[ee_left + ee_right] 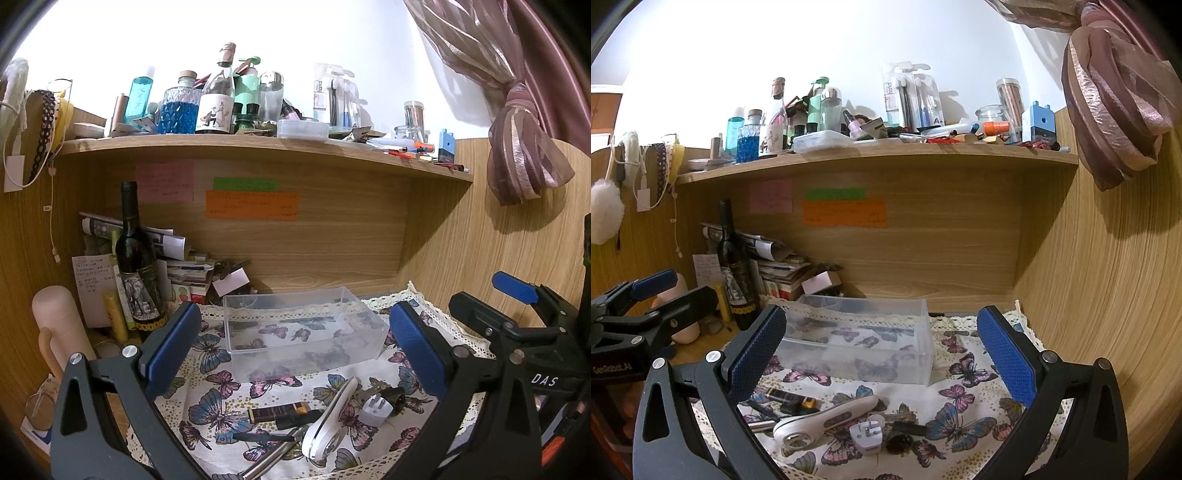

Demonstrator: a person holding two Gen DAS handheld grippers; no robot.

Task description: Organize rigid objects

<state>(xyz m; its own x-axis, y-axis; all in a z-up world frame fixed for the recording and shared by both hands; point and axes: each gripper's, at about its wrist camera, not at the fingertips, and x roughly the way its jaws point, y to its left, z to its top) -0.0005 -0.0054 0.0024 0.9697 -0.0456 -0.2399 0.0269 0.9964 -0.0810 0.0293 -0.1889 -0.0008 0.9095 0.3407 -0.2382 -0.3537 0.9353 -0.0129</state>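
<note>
Wooden desk nook, cluttered shelf [258,142] above, butterfly-print cloth [218,410] over the counter. Clear rectangular plastic box [303,332] sits empty at the far centre of the cloth. Near side: white plastic can opener [827,419], white plug adapter [866,437], black-and-gold tube [792,398], all loose, apart from the box. Left gripper [291,354] fingers apart, holding nothing. Right gripper [882,354] fingers apart, holding nothing.

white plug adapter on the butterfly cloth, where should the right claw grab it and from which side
Grip the white plug adapter across its flat side faces, low on the boxy body, coming from above. It sits with its prongs pointing up, so avoid those thin blades. The white opener lies close on its left and a dark round piece on its right, so the open right claw probably needs to narrow first.
</note>
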